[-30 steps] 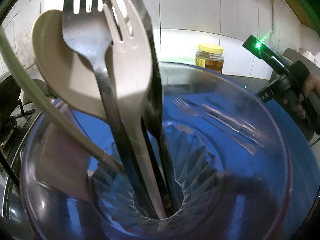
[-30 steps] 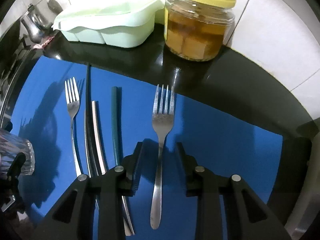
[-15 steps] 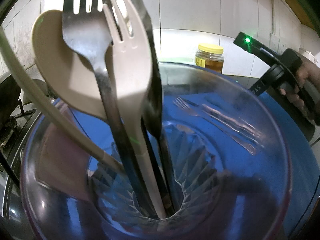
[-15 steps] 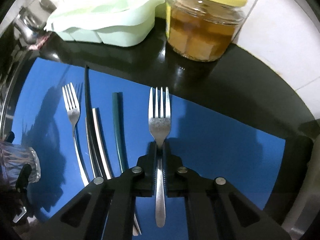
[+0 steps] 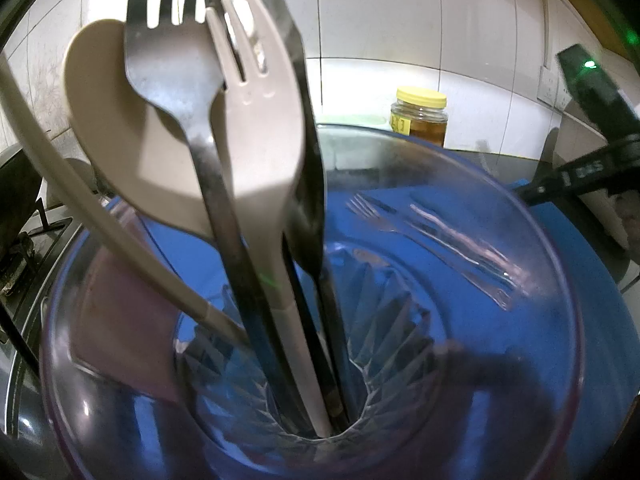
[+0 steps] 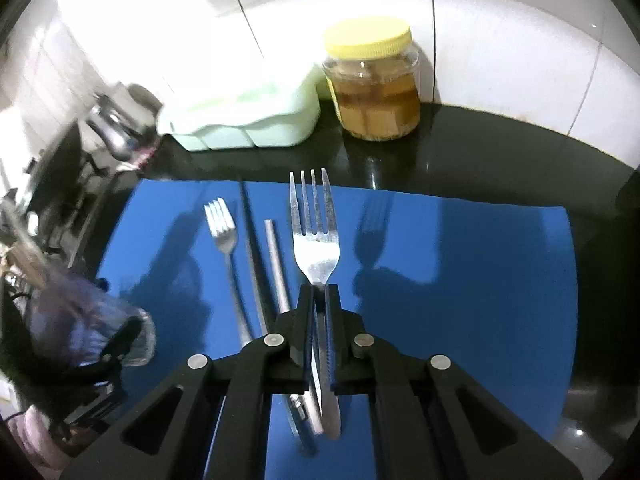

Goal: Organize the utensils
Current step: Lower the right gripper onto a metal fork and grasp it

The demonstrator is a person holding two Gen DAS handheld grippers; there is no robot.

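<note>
Now the right gripper [image 6: 320, 292], clamped on a steel fork [image 6: 314, 236] lifted off the blue mat [image 6: 460, 264], must carry it into the glass tumbler [image 5: 520, 240] gripped by the left gripper.

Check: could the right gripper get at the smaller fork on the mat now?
Probably not yet: the right gripper is shut on a fork. The smaller fork lies uncovered on the mat.

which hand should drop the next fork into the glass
Right. The right gripper is already shut on a fork, lifted off the blue mat. The left gripper is occupied holding the glass of utensils, so it only needs to steady it.
</note>
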